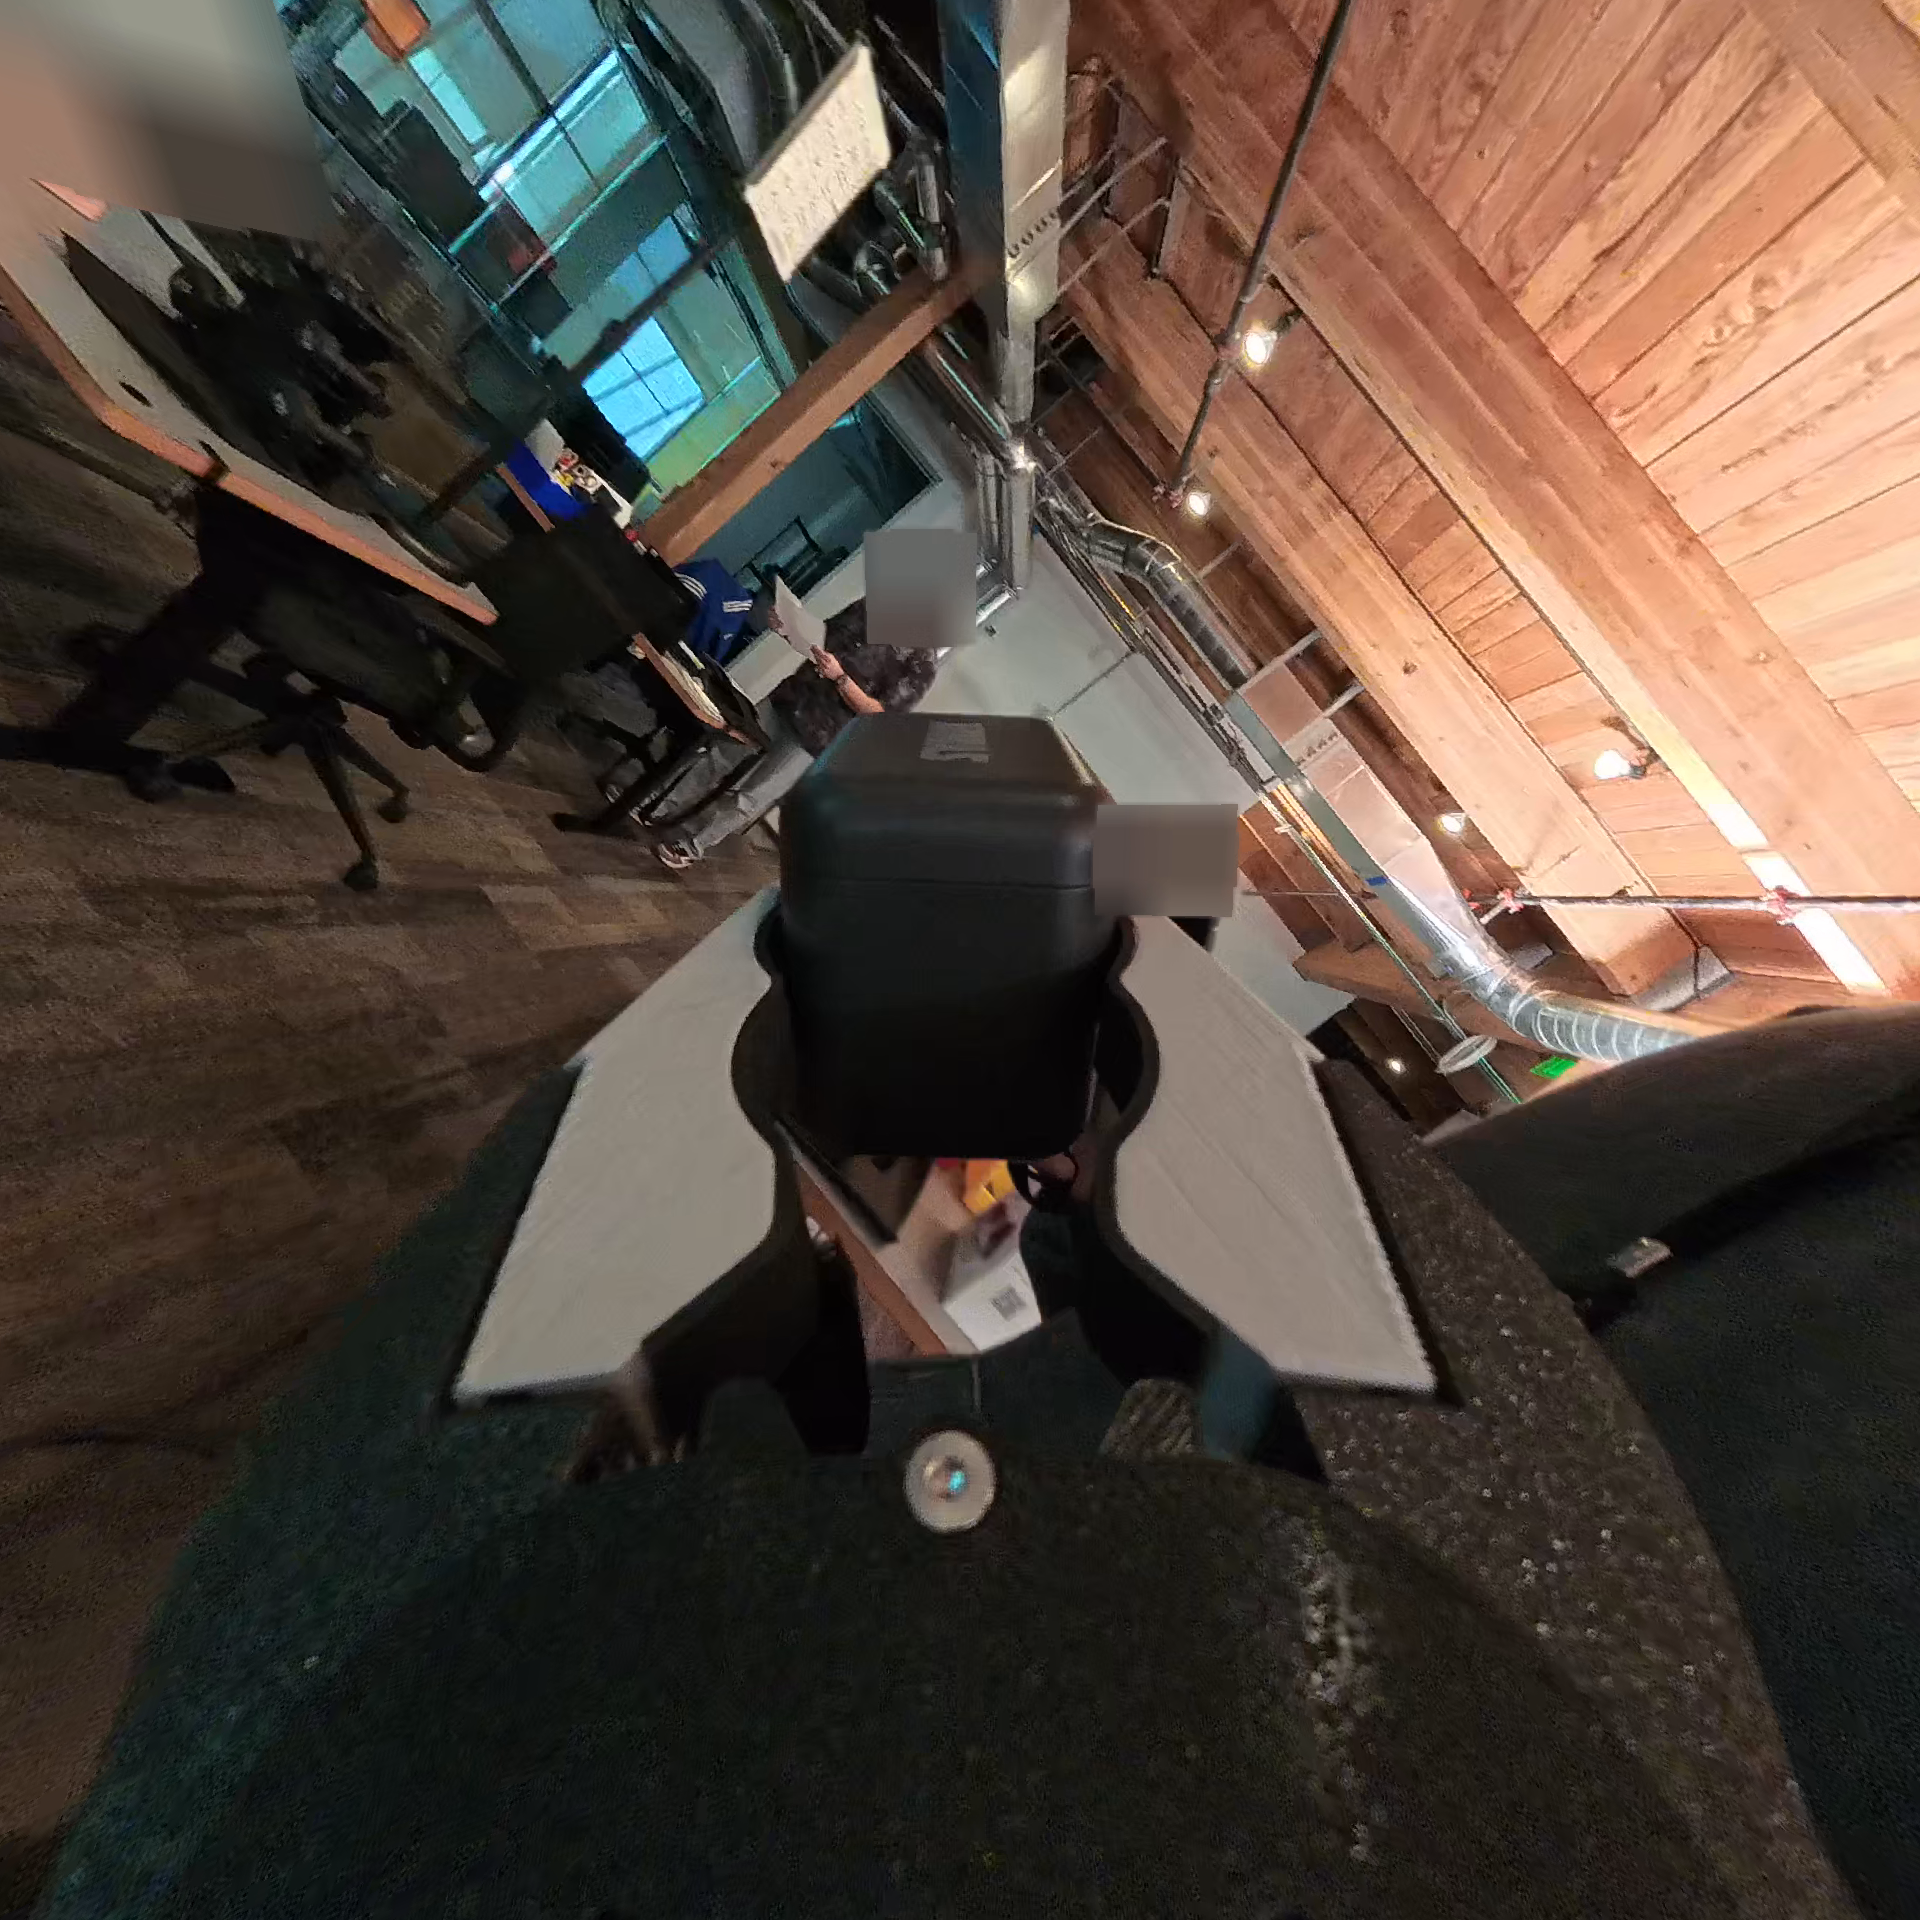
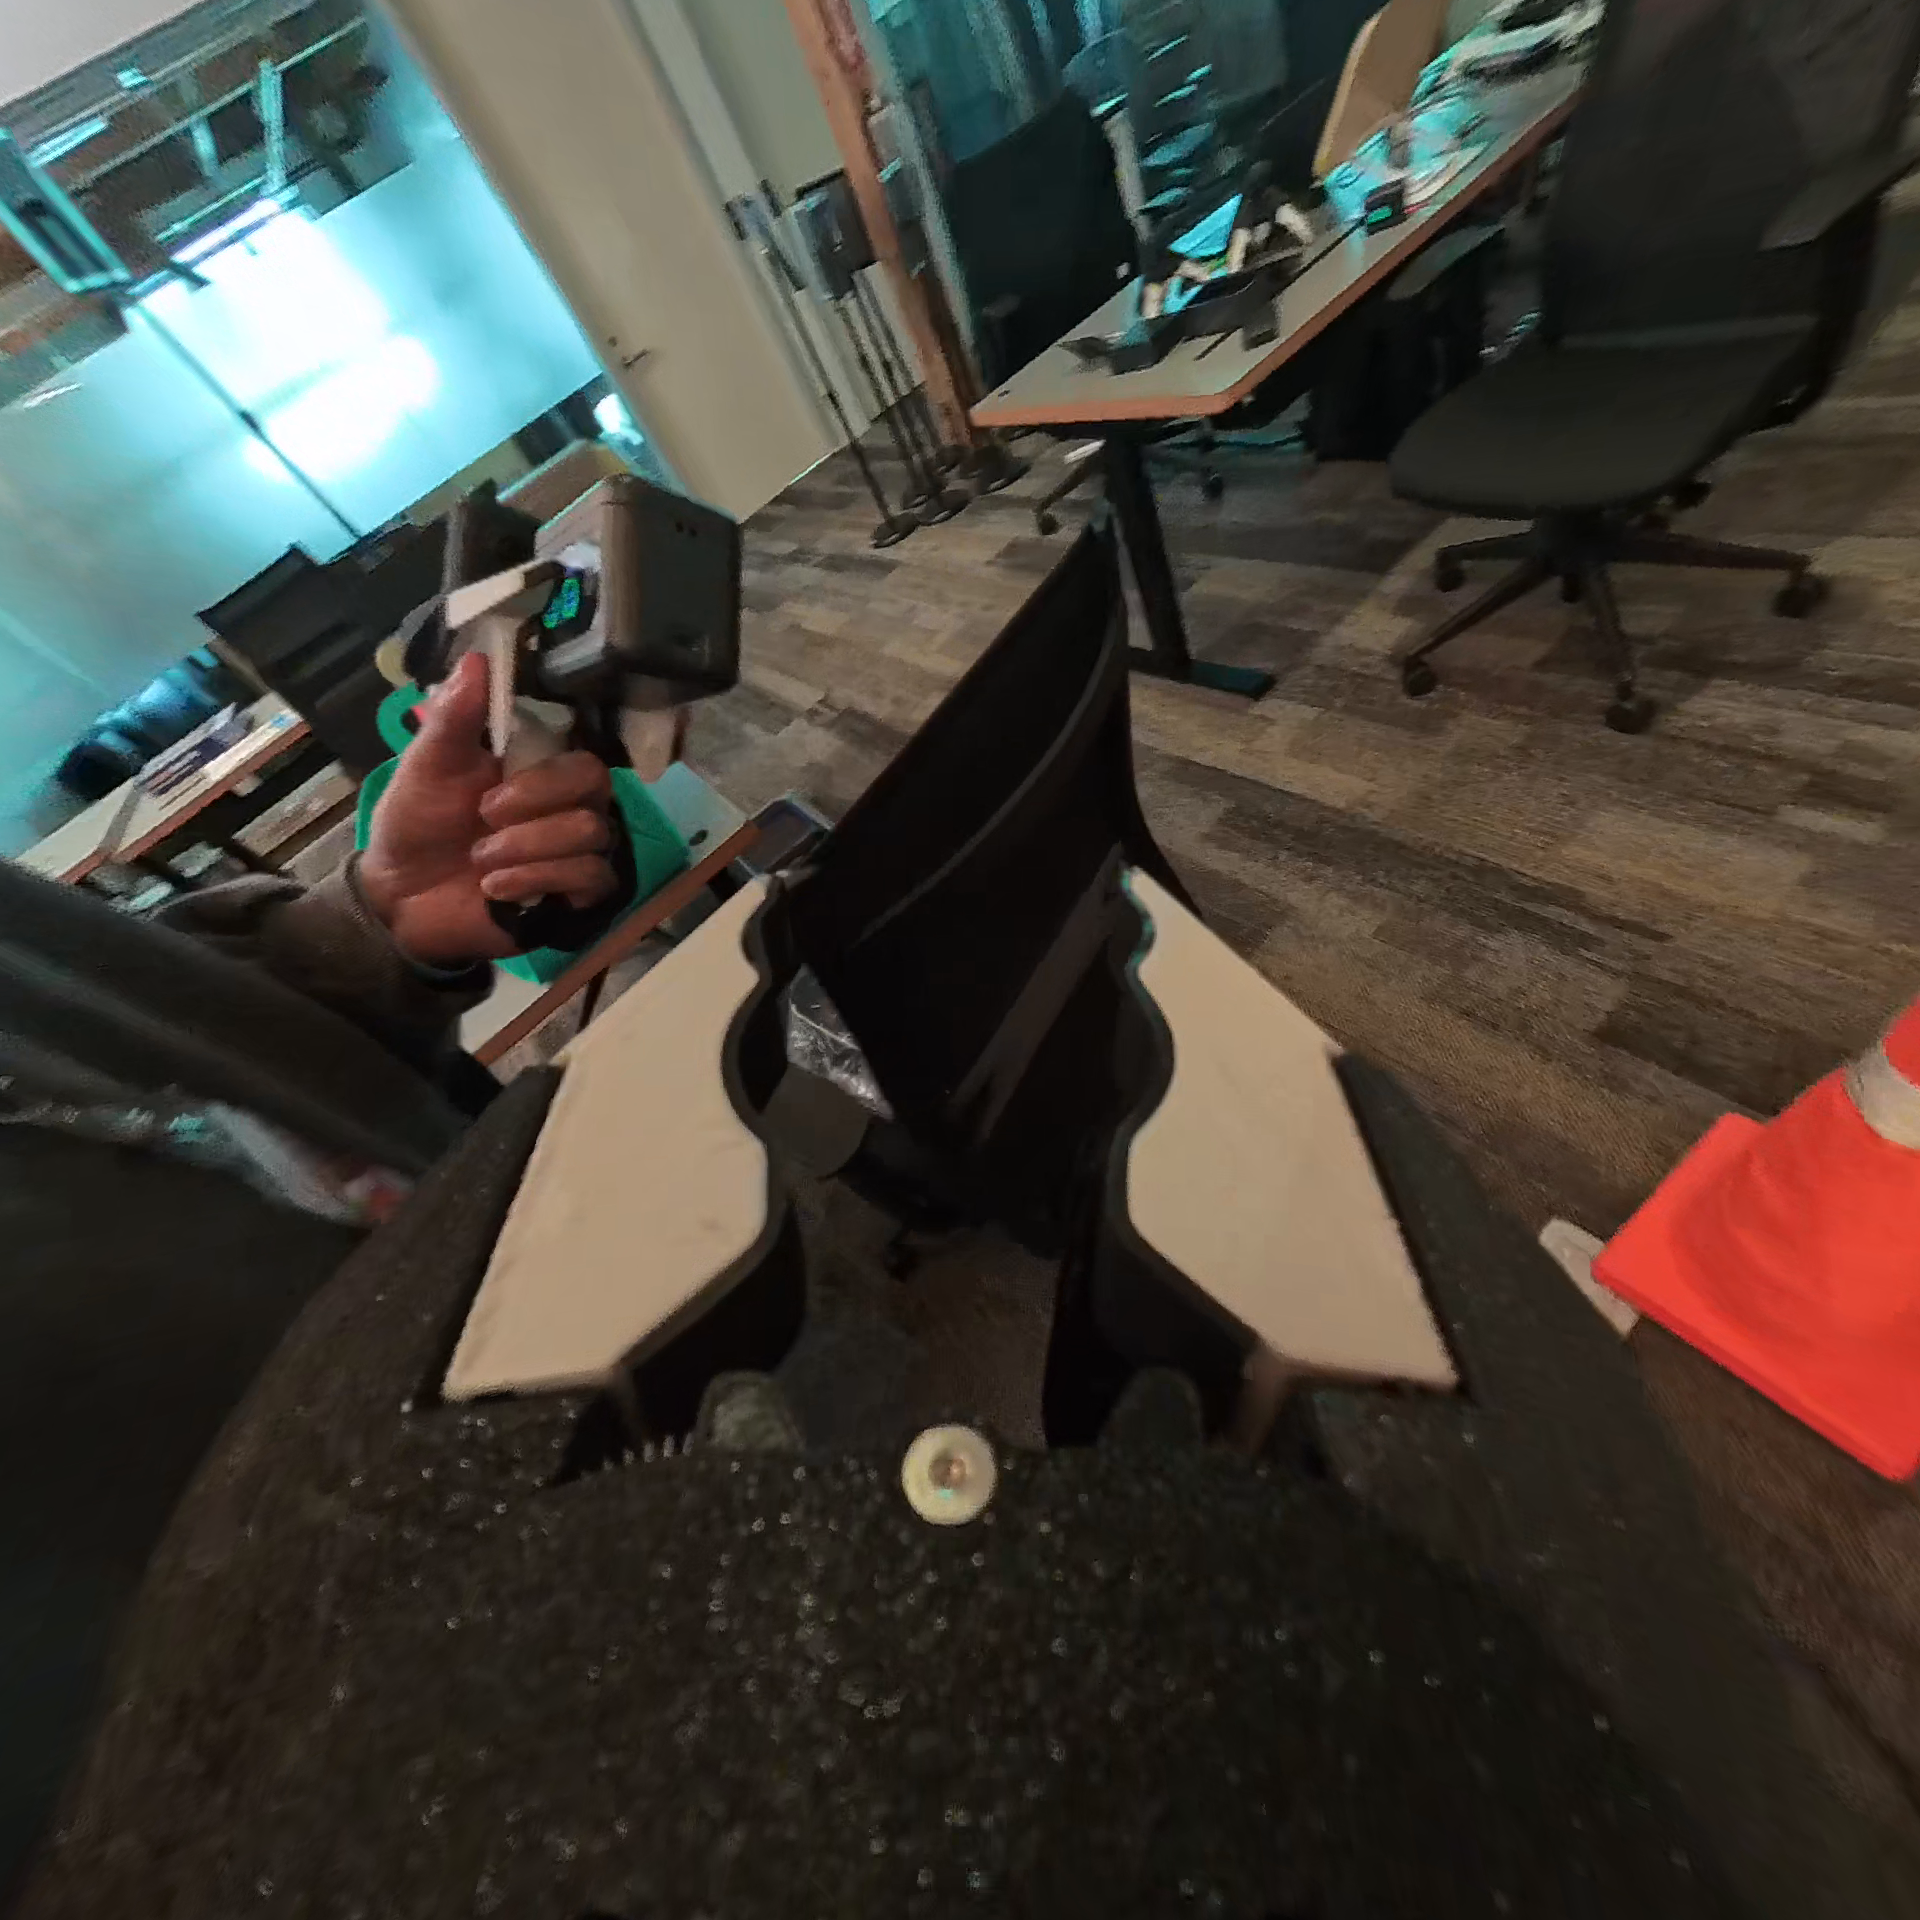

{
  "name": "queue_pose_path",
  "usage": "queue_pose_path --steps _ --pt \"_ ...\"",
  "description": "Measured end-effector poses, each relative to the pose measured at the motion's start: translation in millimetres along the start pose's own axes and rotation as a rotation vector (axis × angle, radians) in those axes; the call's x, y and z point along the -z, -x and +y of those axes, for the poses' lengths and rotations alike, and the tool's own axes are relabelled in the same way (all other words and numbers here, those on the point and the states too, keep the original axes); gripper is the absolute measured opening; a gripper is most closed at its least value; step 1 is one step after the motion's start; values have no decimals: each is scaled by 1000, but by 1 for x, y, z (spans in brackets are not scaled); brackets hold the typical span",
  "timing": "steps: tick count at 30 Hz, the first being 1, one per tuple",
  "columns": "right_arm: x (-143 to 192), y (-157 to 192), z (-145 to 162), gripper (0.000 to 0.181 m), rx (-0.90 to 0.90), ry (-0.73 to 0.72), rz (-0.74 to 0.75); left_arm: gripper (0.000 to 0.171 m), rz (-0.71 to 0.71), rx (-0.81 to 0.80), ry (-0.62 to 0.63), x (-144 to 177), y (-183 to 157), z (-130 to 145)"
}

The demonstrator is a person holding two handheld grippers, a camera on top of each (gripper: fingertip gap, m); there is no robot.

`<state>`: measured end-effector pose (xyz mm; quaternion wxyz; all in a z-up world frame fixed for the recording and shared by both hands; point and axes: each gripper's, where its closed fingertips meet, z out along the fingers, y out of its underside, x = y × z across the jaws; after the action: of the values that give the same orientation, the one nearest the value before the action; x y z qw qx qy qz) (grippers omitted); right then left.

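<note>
While clamped on a black box (image 1: 935, 914), left hand-held gripper (image 1: 940, 935); right hand-held gripper (image 2: 945, 997) gripping a black folder (image 2: 966, 831).

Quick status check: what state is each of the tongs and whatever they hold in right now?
Left tongs: shut on a black box.
Black box: gripped at its lower half, raised off any surface.
Right tongs: shut on a black folder.
Black folder: held upright, tilted, in the air.

black box (image 1: 935, 914) | orange cone (image 2: 1766, 1278) | black chair (image 2: 1621, 416) | grey-brown patchwork carpet (image 2: 1403, 831)
</note>
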<state>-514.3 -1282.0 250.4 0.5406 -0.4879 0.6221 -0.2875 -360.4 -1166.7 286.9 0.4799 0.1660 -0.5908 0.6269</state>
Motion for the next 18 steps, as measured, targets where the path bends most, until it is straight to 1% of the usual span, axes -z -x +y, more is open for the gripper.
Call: queue_pose_path --steps 2,3,4,6,8,10,12,13,15,16,17,18 --pt "-40 -53 -35 60 10 37 -42 55 -17 27 -6 -34 47 -43" --pt "-61 -74 -56 63 6 63 -72 55 -26 46 -18 -51 68 -67" --pt "-81 -92 -80 64 9 67 -117 55 -21 51 -26 -67 85 -90" --pt "-123 -134 -125 61 23 64 -171 56 -23 33 -24 -96 114 -133" --pt "-167 -169 -163 65 26 122 -222 54 -50 7 -23 -119 144 -174" --pt "-212 -202 -204 66 75 147 -265 54 -61 -8 -31 -140 176 -215" --pt "-254 -234 -234 63 132 154 -288 57 -72 -20 -29 -160 217 -254" --pt "-272 -246 -244 63 145 162 -312 54 -84 -25 -26 -170 241 -274" --pt "-318 -279 -269 63 164 176 -364 54 -91 -27 -22 -192 292 -315" --pt "-341 -298 -282 64 178 175 -382 54 -77 -22 -24 -204 317 -338" --pt "-364 -319 -294 63 196 168 -394 59 -51 -8 -32 -216 341 -362" --pt "-387 -341 -307 63 210 160 -397 54 -10 12 -50 -228 365 -391"
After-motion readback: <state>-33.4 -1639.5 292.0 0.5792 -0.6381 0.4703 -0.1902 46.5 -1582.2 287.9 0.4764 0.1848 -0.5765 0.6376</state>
